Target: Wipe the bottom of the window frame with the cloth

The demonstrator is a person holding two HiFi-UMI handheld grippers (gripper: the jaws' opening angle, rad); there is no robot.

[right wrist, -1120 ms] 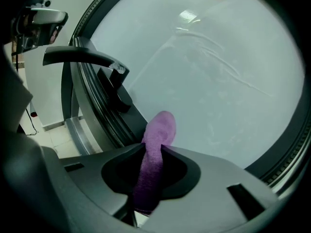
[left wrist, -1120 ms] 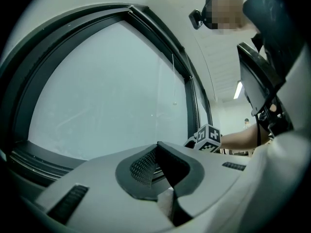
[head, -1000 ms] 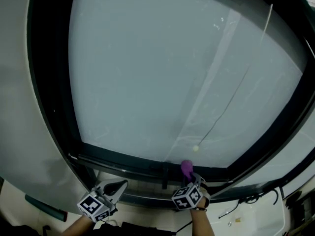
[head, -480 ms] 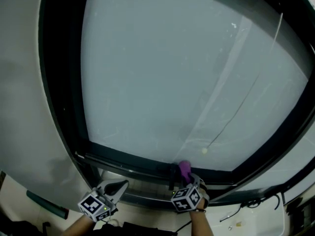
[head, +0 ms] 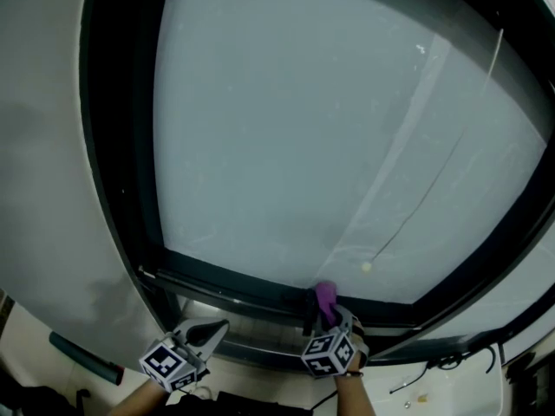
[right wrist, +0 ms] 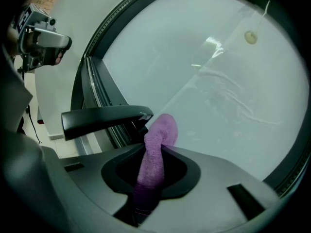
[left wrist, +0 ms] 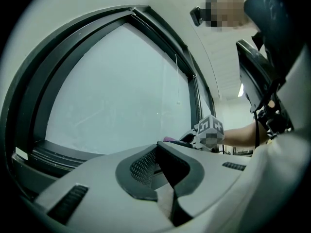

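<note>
A purple cloth (head: 326,298) (right wrist: 154,152) sticks out of my right gripper (head: 332,321) (right wrist: 154,144), whose jaws are shut on it. The cloth's tip presses against the dark bottom rail of the window frame (head: 251,286), beside a black window handle (head: 310,312) (right wrist: 104,118). My left gripper (head: 208,330) (left wrist: 160,154) hangs lower left of the rail, shut and holding nothing, apart from the frame. From the left gripper view I see the right gripper's marker cube (left wrist: 210,128) and a sliver of the cloth (left wrist: 167,139).
Frosted glass (head: 329,128) fills the frame, with a thin pull cord ending in a small bead (head: 366,267). A grey wall (head: 43,163) lies left. A white sill (head: 442,388) with cables sits lower right; a dark bar (head: 82,358) lies lower left.
The view has shifted, so the window sits further right. The right gripper with the cloth has stayed on the bottom rail beside the handle. The left gripper has barely moved.
</note>
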